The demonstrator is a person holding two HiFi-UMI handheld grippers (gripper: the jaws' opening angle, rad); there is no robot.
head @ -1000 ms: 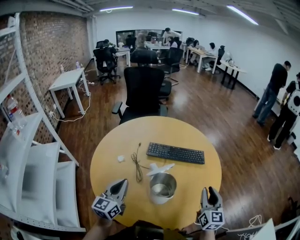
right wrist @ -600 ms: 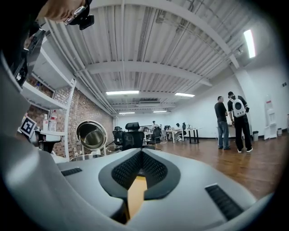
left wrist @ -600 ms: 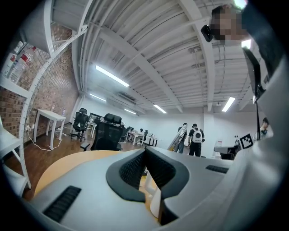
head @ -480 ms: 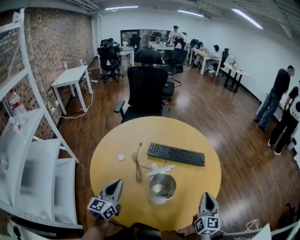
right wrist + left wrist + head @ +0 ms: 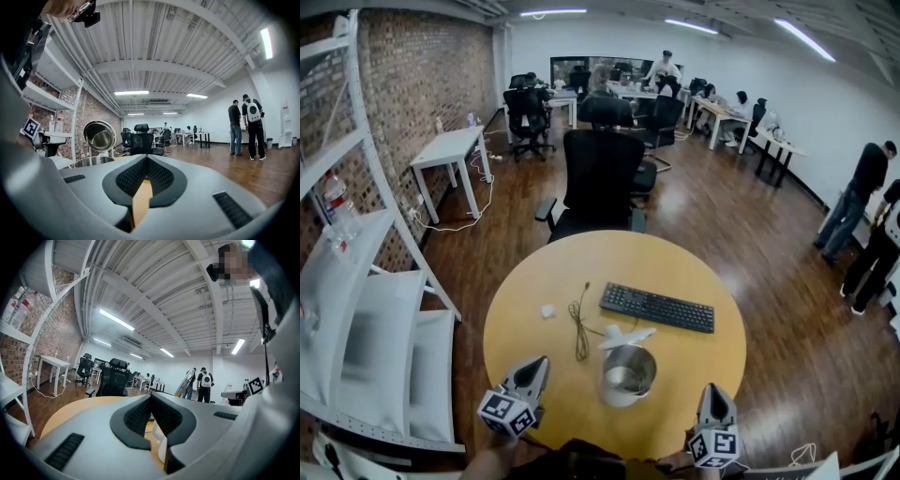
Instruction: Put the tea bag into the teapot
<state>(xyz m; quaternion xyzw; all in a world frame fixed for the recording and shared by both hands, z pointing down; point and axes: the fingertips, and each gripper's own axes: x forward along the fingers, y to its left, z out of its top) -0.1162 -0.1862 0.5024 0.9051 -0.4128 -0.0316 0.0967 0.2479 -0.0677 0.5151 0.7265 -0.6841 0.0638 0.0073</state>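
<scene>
A small white tea bag (image 5: 547,310) lies on the round yellow table (image 5: 525,281), left of a black cable (image 5: 579,330). The steel teapot (image 5: 628,373) stands near the front edge with its lid (image 5: 625,336) tipped open at the back. In the right gripper view the teapot (image 5: 99,136) shows to the left. My left gripper (image 5: 538,367) hovers at the table's front left, left of the pot, jaws together and empty. My right gripper (image 5: 713,394) is at the front right, shut on nothing. Each gripper view, left (image 5: 150,397) and right (image 5: 146,158), shows the fingertips meeting.
A black keyboard (image 5: 656,307) lies behind the teapot. A black office chair (image 5: 600,183) stands at the table's far side. White shelving (image 5: 366,309) runs along the left by a brick wall. People stand at the right (image 5: 862,197) and sit at desks far back.
The right gripper's jaws, apart a second ago, have come together with nothing between them. Both grippers have stayed near the front edge. The teapot and tea bag have not moved.
</scene>
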